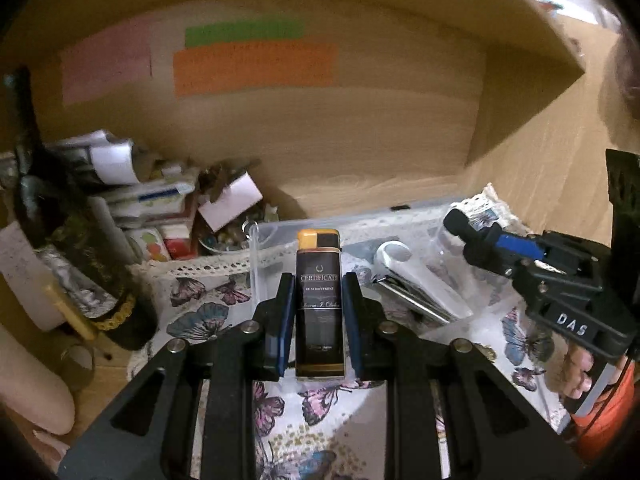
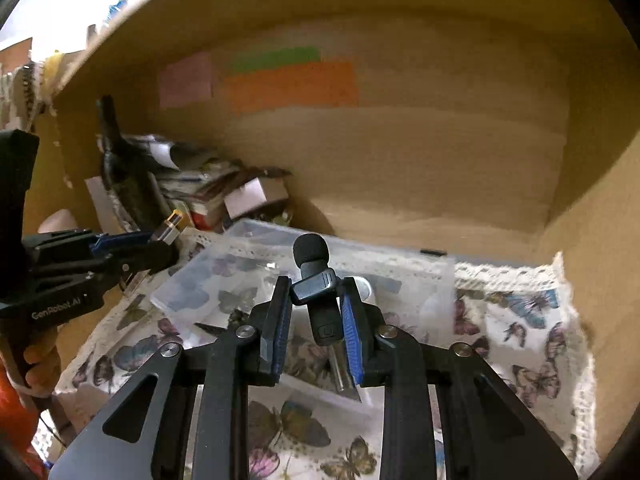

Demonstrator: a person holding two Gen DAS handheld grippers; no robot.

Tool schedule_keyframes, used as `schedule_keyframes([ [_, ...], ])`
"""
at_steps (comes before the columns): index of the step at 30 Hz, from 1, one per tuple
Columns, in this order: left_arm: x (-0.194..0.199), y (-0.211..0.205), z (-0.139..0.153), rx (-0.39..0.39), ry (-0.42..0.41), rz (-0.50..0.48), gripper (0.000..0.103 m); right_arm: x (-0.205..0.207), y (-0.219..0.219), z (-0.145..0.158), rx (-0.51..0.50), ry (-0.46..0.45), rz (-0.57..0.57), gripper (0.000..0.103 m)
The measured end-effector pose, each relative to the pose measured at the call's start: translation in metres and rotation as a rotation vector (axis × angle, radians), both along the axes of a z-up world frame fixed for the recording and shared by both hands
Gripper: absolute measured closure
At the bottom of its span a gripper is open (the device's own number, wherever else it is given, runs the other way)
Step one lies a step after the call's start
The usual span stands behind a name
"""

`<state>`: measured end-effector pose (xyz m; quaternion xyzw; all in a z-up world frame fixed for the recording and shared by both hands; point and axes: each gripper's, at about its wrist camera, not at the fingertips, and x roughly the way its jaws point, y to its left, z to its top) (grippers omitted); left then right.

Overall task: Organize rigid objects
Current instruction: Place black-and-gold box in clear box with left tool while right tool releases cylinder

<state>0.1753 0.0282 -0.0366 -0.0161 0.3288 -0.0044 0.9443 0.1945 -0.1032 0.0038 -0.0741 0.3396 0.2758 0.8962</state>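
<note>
Lighters and microphones are what the two hands carry right now. The left gripper [image 1: 312,312] is clamped on a black-and-gold lighter [image 1: 319,304] printed with "CERTIFICATE"; its long axis runs straight out along the fingers, gold cap pointing away toward the back wall of the wooden shelf [image 1: 360,140]. The right gripper [image 2: 314,312] is clenched on a small clip-on microphone [image 2: 318,284], foam head forward and leaning a little to the left between the pads.

Both hang over a clear plastic organizer box [image 2: 280,236] that sits on a butterfly-print cloth [image 2: 520,320] with lace edging. Inside the box lies a silvery metal tool [image 1: 412,284], possibly a bottle opener or clippers; the plastic glare makes it hard to say.

What matters for the coming move is that the box lies directly ahead of and below each gripper, so either hand would only need to go forward and down. From the left wrist view the lighter hangs over the box's left compartments, while the microphone comes in from the right, over the far right corner. A heap of papers and small boxes [image 1: 152,200] crowds the shelf's left side, just beyond the box.
</note>
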Motion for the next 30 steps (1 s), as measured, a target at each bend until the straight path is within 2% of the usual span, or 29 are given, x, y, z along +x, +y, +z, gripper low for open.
schedule_keyframes([
  [5, 0.024, 0.007, -0.028, -0.011, 0.079, 0.010, 0.080, 0.018, 0.008, -0.028, -0.023, 0.089, 0.002, 0.081],
  [12, 0.035, 0.009, -0.044, -0.023, 0.115, -0.002, 0.080, 0.023, 0.014, -0.045, -0.064, 0.142, 0.016, 0.080],
  [16, 0.032, 0.010, -0.042, -0.038, 0.112, -0.003, 0.076, 0.023, 0.013, -0.046, -0.064, 0.147, 0.020, 0.070],
  [21, 0.015, 0.006, -0.023, -0.029, 0.060, -0.006, 0.076, 0.010, 0.007, -0.025, -0.047, 0.081, 0.014, 0.064],
  [23, 0.007, 0.005, -0.013, -0.030, 0.030, -0.009, 0.075, 0.001, 0.003, -0.011, -0.029, 0.040, 0.014, 0.058],
  [27, -0.019, -0.002, 0.011, -0.022, -0.054, -0.003, 0.066, -0.024, -0.006, 0.020, 0.002, -0.062, 0.002, 0.049],
  [29, -0.036, -0.007, 0.023, 0.002, -0.107, 0.007, 0.059, -0.039, -0.013, 0.036, 0.022, -0.111, -0.009, 0.039],
  [30, -0.043, -0.009, 0.027, 0.006, -0.128, 0.010, 0.052, -0.047, -0.017, 0.042, 0.036, -0.130, -0.017, 0.036],
])
